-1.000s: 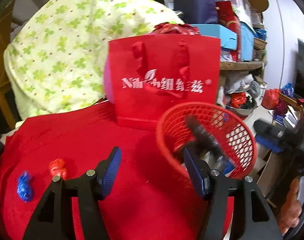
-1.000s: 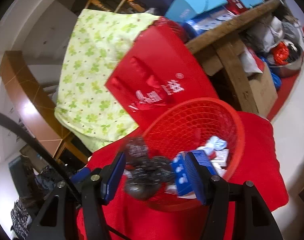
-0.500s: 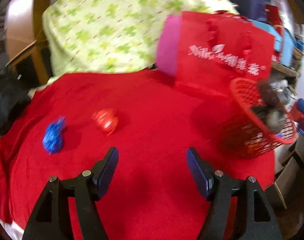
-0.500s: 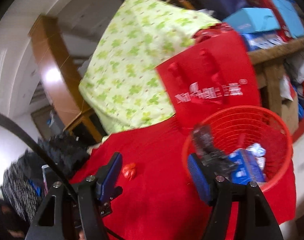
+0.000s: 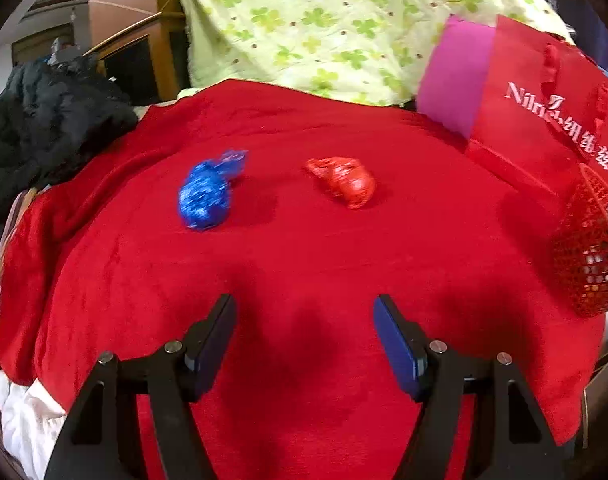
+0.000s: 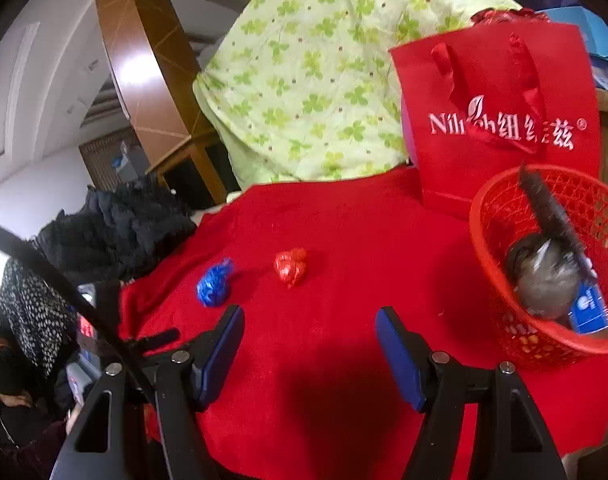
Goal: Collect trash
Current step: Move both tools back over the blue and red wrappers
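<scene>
Surface: red cloth draped over a table, soft and a little rumpled — clutter, a clover-print quilt and a red bag behind it.
Trash left: blue wad and red wad, both loose on the cloth, near each other but not touching, about mid-table.
Basket: red mesh basket at the table's right edge, already holding a grey lump and a blue-and-white carton.
Left gripper: jaws spread, nothing between them, over the near cloth with both wads ahead of it.
Right gripper: jaws spread and empty — they have just been opening; the wads lie ahead and to its left.
Handling, as I judge it: crumpled foil or film, very light, soft, springy; likely to crush without harm and to skid on the nap if nudged from one side.
Where to hold: across the fat middle of each wad, pads on opposite sides; the blue wad's thin twisted tail looks a poor hold.
Risk: pinching a fold of cloth along with the wad.
</scene>
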